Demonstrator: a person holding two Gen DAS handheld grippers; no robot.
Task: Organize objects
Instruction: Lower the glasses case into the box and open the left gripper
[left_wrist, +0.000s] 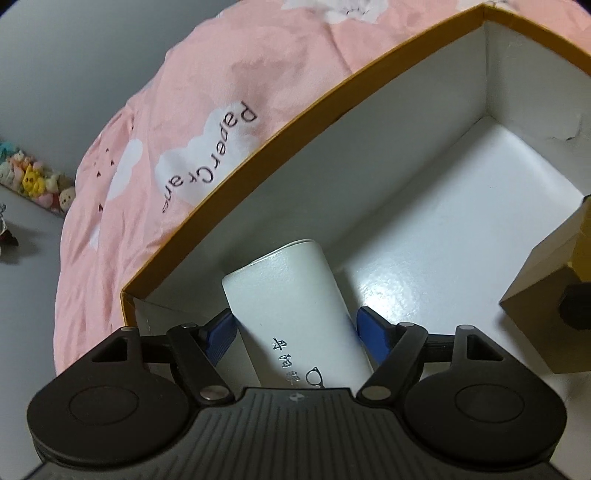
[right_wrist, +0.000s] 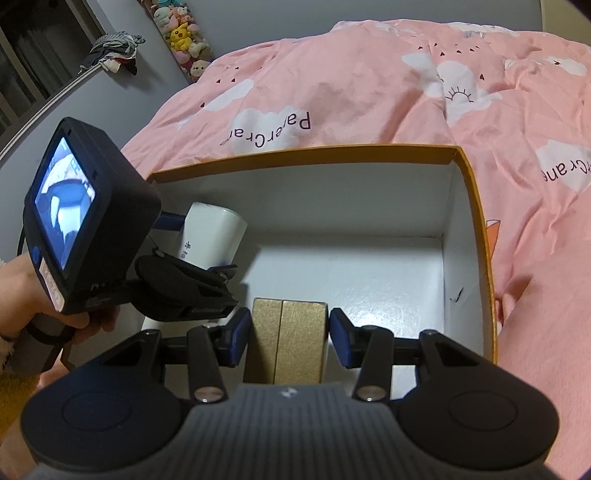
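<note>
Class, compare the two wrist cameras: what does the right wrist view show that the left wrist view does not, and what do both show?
Only the right wrist view shows the left tool's camera screen, the person's left hand, clothes hanging by the wall, and the right tool with the gold box between its pads.

Only the left wrist view shows the glasses logo printed on the white glasses case.

Both show the open orange-rimmed box, the pink quilt, the plush toys, the case and the gold box.

Place: a home bedroom
Bedding: pink duvet (right_wrist: 369, 85) with white clouds covered the bed — printed "PaperCrane"
Wall: plush toys (right_wrist: 183, 35) hung in a strip — clothes (right_wrist: 114, 51) lay nearby
</note>
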